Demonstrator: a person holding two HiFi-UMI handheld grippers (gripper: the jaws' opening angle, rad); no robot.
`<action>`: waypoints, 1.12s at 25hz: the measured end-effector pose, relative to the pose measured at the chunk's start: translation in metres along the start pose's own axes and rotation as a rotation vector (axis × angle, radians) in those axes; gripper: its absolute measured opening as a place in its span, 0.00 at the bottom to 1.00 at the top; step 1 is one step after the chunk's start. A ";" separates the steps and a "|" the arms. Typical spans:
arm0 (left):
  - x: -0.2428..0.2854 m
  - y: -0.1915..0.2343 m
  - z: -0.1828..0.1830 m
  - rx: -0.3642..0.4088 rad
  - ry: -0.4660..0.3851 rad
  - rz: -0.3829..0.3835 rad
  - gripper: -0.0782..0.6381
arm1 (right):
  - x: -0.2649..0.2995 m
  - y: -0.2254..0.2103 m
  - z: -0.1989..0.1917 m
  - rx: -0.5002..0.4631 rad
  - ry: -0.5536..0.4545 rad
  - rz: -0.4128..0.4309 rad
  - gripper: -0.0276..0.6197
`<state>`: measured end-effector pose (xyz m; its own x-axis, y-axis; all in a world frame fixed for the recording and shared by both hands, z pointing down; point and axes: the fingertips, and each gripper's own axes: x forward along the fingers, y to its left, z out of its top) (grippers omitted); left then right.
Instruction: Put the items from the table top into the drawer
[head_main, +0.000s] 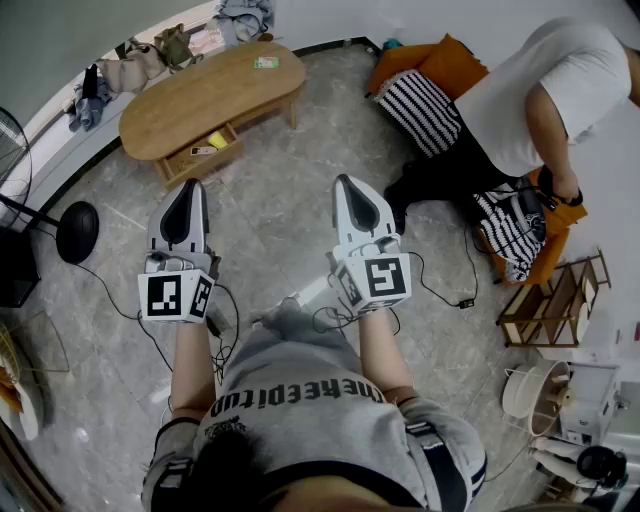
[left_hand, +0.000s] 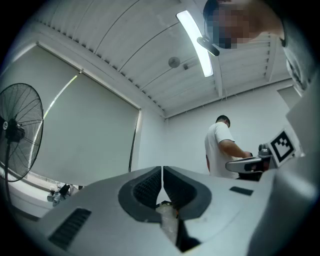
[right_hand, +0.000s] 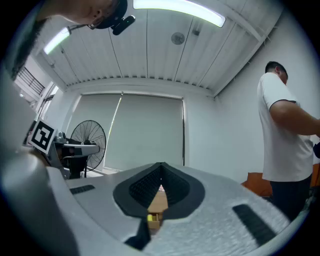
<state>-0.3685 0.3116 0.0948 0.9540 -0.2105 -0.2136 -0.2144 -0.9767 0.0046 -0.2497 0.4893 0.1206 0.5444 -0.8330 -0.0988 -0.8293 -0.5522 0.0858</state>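
Both grippers are empty and held up in front of the person, well short of the counter (head_main: 190, 95).

- Left gripper (head_main: 192, 190): jaws together with nothing between them. Its own view (left_hand: 162, 173) shows the pads meeting at a thin seam.
- Right gripper (head_main: 344, 184): jaws together and empty as well (right_hand: 160, 172). Through the notch under the pads I can see the counter (right_hand: 159, 202) and a yellow item (right_hand: 150, 217) in the open drawer (right_hand: 156, 223).
- The counter is a wooden kidney-shaped one, far ahead in the head view, upper left.
- A small green-and-white item (head_main: 265, 62) lies on the counter top near its right end, well apart from both grippers.
- The drawer (head_main: 180, 165) is pulled out on the near side. It holds the yellow item (head_main: 217, 140) and a flat small item (head_main: 203, 151) just beside it.
- Floor fan (left_hand: 20, 132) stands to the left.
- Second person in a white shirt (head_main: 540, 90) bends over at the right, near an orange sofa (head_main: 450, 60) with a striped cushion (head_main: 420, 110).
- A wooden rack (head_main: 555, 300) stands on the floor at the right edge.
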 end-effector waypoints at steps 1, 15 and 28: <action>0.001 -0.001 0.000 -0.001 0.000 -0.002 0.13 | 0.000 -0.002 0.000 0.004 -0.002 -0.001 0.05; 0.028 -0.010 -0.005 -0.013 0.005 -0.003 0.13 | 0.015 -0.024 -0.003 0.000 -0.006 0.006 0.05; 0.069 -0.028 -0.009 0.012 -0.021 0.022 0.13 | 0.041 -0.070 -0.015 0.036 -0.026 0.035 0.05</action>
<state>-0.2945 0.3236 0.0883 0.9446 -0.2305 -0.2335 -0.2375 -0.9714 -0.0019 -0.1678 0.4934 0.1251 0.5120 -0.8502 -0.1225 -0.8520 -0.5208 0.0538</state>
